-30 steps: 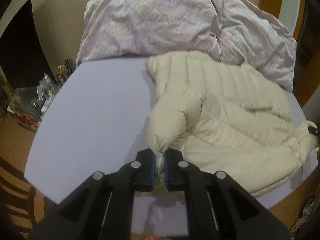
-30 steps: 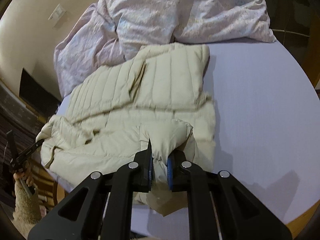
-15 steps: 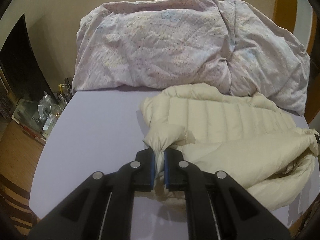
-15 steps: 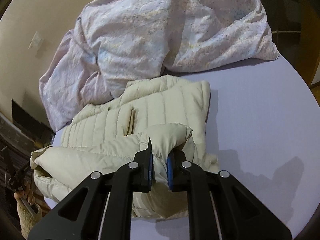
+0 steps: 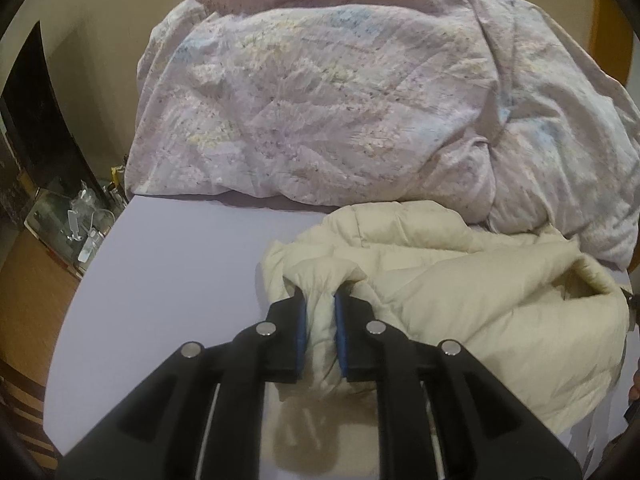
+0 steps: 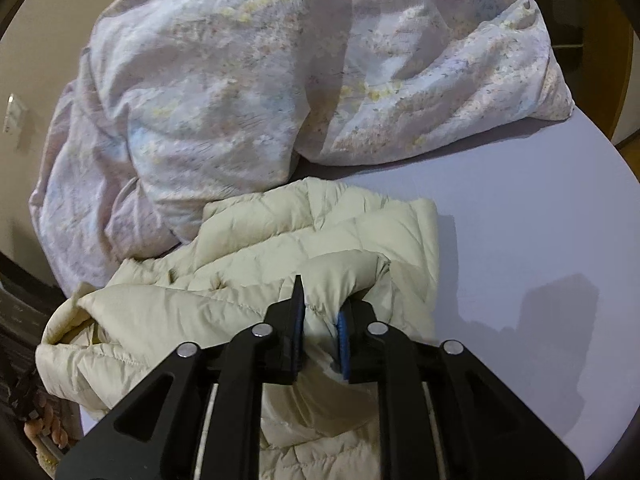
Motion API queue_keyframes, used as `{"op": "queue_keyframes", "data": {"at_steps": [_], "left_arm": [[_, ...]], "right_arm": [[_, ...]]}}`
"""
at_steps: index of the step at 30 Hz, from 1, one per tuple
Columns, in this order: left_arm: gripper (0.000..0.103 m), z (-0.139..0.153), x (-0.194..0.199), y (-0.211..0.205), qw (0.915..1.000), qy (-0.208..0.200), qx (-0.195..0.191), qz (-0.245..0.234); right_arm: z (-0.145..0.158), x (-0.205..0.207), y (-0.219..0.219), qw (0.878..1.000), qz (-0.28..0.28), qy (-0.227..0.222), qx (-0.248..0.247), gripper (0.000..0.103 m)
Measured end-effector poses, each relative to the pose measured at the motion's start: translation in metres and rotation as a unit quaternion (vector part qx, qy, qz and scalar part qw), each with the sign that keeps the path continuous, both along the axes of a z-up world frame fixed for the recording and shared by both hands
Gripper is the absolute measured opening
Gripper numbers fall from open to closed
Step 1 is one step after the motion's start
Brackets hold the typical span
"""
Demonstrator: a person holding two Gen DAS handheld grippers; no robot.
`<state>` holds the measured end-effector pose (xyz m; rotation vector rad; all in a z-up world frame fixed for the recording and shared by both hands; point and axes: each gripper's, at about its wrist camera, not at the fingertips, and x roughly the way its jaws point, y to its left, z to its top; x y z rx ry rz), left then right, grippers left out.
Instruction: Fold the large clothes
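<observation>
To finish this fold well, lower both corners evenly onto the cream quilted down jacket (image 5: 460,288), which lies on the lavender bed (image 5: 168,280) with its long axis across both views, as the left gripper (image 5: 320,320) and right gripper (image 6: 320,320), jaws just easing apart, hold bunched fabric between them.

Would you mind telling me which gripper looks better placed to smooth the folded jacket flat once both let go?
Probably the right gripper: more of the cream jacket lies ahead of it. The left gripper sits at the jacket's edge beside bare sheet. Both jaws have just been opening, fabric between them.
</observation>
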<state>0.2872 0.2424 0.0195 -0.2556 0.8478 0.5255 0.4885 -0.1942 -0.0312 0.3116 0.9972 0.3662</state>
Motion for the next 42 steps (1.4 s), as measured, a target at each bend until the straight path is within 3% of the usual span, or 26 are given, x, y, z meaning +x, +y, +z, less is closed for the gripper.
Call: {"op": "queue_keyframes", "data": {"at_steps": [5, 8, 10, 13, 16, 19, 24, 28, 34, 42], "left_arm": [[0.02, -0.014, 0.022, 0.011, 0.9999, 0.001, -0.012, 0.01], [0.03, -0.02, 0.033, 0.017, 0.9997, 0.0, -0.017, 0.016], [0.05, -0.021, 0.039, 0.022, 0.9995, -0.006, -0.018, 0.025], [0.067, -0.016, 0.036, 0.028, 0.9988, -0.027, -0.021, 0.035], [0.076, -0.008, 0.03, 0.029, 0.9985, -0.039, -0.014, 0.035], [0.08, -0.001, 0.023, 0.022, 0.9987, -0.043, -0.002, 0.028], [0.084, 0.006, 0.005, 0.001, 0.9982, -0.06, 0.003, 0.001], [0.088, 0.012, -0.009, -0.012, 0.9968, -0.079, 0.004, -0.01], [0.088, -0.004, 0.005, -0.034, 0.998, -0.048, 0.017, -0.037], [0.088, -0.037, 0.041, -0.039, 0.9993, -0.01, 0.024, -0.028]], "right_arm": [[-0.006, 0.017, 0.007, 1.0, -0.01, -0.001, 0.005, 0.056], [-0.004, 0.025, 0.006, 1.0, -0.02, -0.008, 0.008, 0.06], [-0.001, 0.029, 0.0, 0.999, -0.03, -0.015, 0.02, 0.063], [0.008, 0.028, -0.013, 0.998, -0.048, -0.032, 0.037, 0.066], [0.022, 0.021, -0.025, 0.995, -0.069, -0.071, 0.024, 0.082], [0.033, 0.011, -0.032, 0.993, -0.07, -0.098, 0.02, 0.083], [0.034, -0.014, -0.023, 0.994, -0.014, -0.113, -0.004, 0.08], [0.039, -0.037, -0.033, 0.989, -0.019, -0.144, -0.001, 0.078], [0.025, -0.032, -0.016, 0.993, 0.012, -0.116, -0.021, 0.076], [0.007, -0.008, 0.021, 0.993, 0.021, -0.102, -0.064, 0.076]]}}
